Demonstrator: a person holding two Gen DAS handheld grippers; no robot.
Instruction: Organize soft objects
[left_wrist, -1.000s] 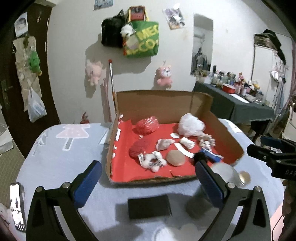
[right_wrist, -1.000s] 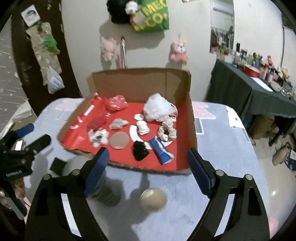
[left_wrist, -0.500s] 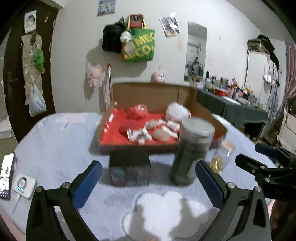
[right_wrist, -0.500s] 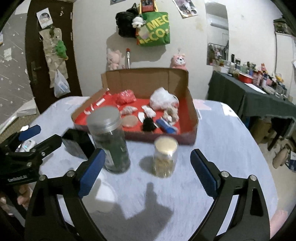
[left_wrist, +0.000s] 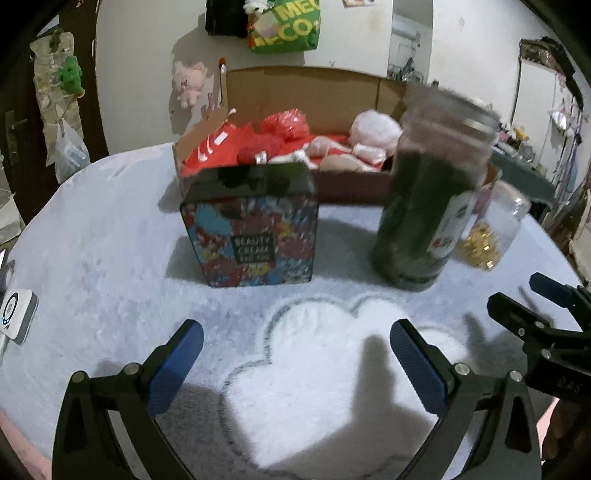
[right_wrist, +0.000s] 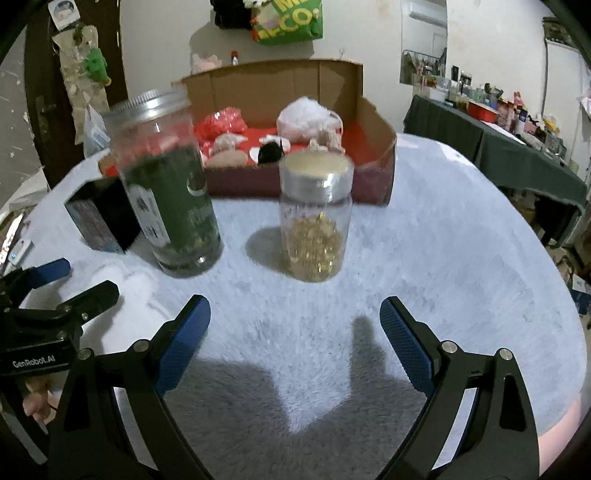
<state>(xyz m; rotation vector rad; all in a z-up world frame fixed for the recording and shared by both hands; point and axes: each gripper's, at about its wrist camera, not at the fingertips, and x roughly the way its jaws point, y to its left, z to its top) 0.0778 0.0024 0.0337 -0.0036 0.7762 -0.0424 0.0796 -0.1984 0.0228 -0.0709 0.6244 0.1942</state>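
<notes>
— Fluffy tablecloth (left_wrist: 110, 236) fills the lower frame; where are the soft things?
— In the cardboard box (right_wrist: 373, 122), upper centre, half hidden behind blurred jars (right_wrist: 168, 184).
— Grippers?
— Left gripper (left_wrist: 295, 354) and right gripper (right_wrist: 295, 325) both gape, holding nothing.

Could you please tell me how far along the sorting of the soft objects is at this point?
Done: nothing is visibly sorted; soft items lie loose in the cardboard box. In hand: nothing, the left gripper and right gripper are open and empty. Left: the white fluffy bundle, red mesh bundle and the rest.
</notes>
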